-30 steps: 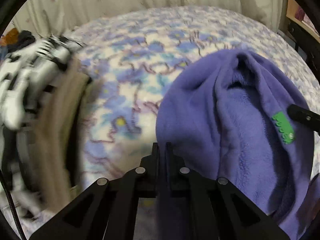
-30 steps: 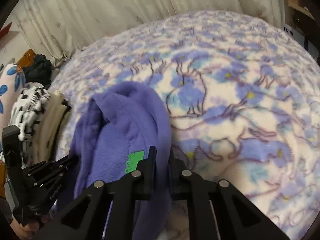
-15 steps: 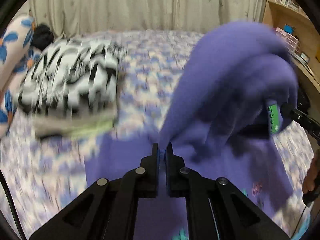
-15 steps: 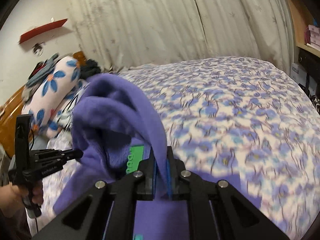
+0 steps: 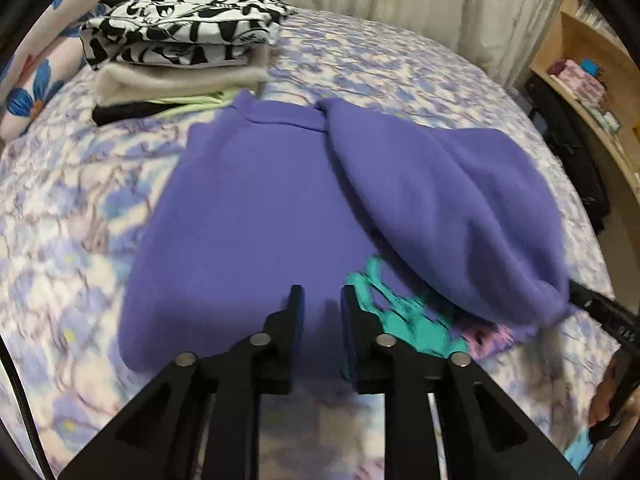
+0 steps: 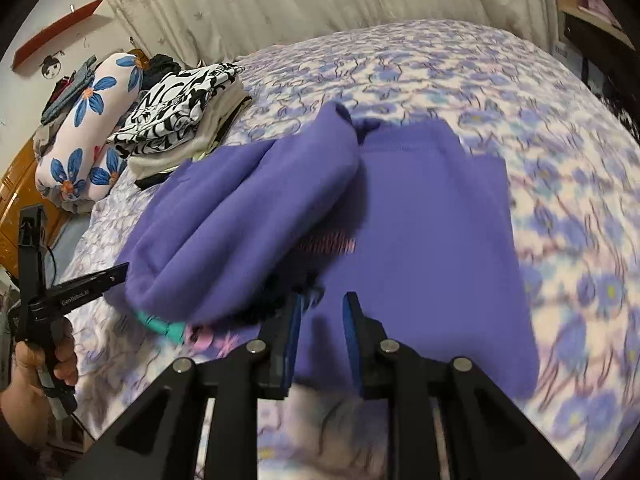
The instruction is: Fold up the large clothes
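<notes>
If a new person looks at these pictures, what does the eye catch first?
First, the purple fleece garment spread on the floral bedspread, one part folded over its middle. Then the stack of folded clothes behind it, topped by a black-and-white print. Both claws, left and right, hover open above it.

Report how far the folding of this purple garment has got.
Done: a stack of folded clothes sits on the bed. In hand: the purple garment lies spread, one side flipped across it; both grippers' jaws are open and empty. Left: probably the remaining folds, then stacking.
</notes>
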Demonstrator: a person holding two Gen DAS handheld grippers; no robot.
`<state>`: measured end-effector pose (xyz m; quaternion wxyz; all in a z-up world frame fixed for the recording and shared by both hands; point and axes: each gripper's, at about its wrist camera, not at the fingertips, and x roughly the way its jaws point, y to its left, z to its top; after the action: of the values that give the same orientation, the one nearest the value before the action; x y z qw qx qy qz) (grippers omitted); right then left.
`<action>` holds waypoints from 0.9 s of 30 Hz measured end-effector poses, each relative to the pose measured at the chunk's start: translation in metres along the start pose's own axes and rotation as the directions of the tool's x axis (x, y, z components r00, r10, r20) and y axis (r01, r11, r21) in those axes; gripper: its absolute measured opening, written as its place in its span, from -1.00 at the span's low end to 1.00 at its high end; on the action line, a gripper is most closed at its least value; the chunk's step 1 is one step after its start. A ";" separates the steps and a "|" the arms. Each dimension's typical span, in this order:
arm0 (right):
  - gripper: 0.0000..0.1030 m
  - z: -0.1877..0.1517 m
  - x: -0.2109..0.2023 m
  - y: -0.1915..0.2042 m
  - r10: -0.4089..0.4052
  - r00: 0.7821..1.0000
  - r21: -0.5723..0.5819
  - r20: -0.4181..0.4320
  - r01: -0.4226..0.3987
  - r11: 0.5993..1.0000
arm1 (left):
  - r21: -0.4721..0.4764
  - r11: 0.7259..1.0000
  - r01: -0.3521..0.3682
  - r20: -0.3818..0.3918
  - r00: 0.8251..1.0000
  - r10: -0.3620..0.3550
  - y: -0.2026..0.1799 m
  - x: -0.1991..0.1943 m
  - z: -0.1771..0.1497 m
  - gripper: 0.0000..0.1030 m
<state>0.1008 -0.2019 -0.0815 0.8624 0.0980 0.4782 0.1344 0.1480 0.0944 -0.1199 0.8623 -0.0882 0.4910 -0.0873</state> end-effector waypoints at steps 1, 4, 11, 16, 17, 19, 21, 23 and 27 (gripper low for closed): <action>-0.37 -0.005 -0.002 0.001 0.009 1.000 0.011 -0.005 -0.009 1.000 | -0.001 1.000 0.008 0.000 1.000 -0.008 -0.002 -0.003 -0.004 -0.58; -0.32 -0.020 -0.016 0.006 0.059 0.998 0.041 -0.011 -0.059 0.997 | -0.007 1.000 0.018 0.014 1.000 -0.018 -0.011 -0.017 -0.009 -0.57; -0.32 -0.028 -0.063 0.032 0.132 0.991 -0.014 0.001 -0.132 0.991 | -0.030 0.995 0.098 0.043 0.994 -0.097 -0.023 -0.056 -0.020 -0.33; 0.04 -0.017 -0.078 0.043 0.152 0.987 -0.030 0.060 -0.150 0.988 | -0.029 0.991 0.131 0.057 0.990 -0.129 -0.030 -0.059 -0.018 -0.02; 0.12 -0.014 -0.075 0.043 0.150 0.987 -0.025 0.063 -0.149 0.989 | -0.041 0.989 0.141 0.049 0.989 -0.139 -0.030 -0.054 -0.016 -0.02; 0.13 -0.007 -0.062 0.040 0.155 0.986 0.000 0.058 -0.156 0.988 | -0.072 0.983 0.168 0.039 0.985 -0.166 -0.029 -0.044 -0.012 -0.02; 0.13 -0.001 -0.047 0.035 0.154 0.987 0.030 0.055 -0.156 0.987 | -0.095 0.980 0.174 0.028 0.985 -0.172 -0.027 -0.032 -0.008 -0.02; 0.13 0.004 -0.033 0.029 0.155 0.986 0.065 0.057 -0.159 0.985 | -0.119 0.976 0.184 0.016 0.983 -0.183 -0.025 -0.016 -0.001 -0.02; 0.13 0.014 -0.002 0.017 0.158 0.985 0.123 0.072 -0.166 0.978 | -0.171 0.956 0.238 -0.005 0.970 -0.243 -0.020 0.013 0.008 -0.03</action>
<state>0.1094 -0.1872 -0.0671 0.8547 0.1964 0.4495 0.1701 0.1604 0.0726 -0.1221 0.8281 -0.2190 0.4935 -0.1506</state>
